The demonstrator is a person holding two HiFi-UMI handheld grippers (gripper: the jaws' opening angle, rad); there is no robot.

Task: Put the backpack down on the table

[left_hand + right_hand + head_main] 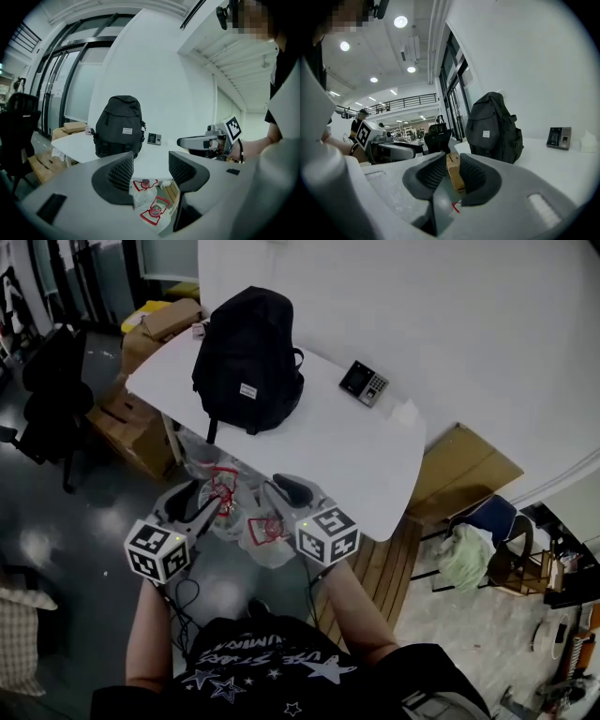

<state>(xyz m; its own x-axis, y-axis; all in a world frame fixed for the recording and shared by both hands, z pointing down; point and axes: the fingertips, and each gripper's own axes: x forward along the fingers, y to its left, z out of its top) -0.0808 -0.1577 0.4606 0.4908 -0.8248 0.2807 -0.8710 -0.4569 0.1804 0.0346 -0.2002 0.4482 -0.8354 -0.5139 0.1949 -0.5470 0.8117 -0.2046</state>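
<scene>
A black backpack [248, 357] stands upright on the white table [361, 460], near its far left end. It also shows in the left gripper view [118, 125] and the right gripper view [494, 126]. Both grippers hang below the table's near edge, close to the person's body and well apart from the backpack. My left gripper [199, 504] [151, 161] is open with nothing between its jaws. My right gripper [281, 495] [452, 161] has a narrow gap between its jaws and holds nothing; only a distant cardboard box shows through the gap.
A small keypad device [364, 382] and a white tissue [406, 413] lie on the table to the right of the backpack. Clear bags with red-capped bottles [225, 498] sit under the table's near edge. Cardboard boxes [155, 324] and a black office chair [52, 395] stand at the left.
</scene>
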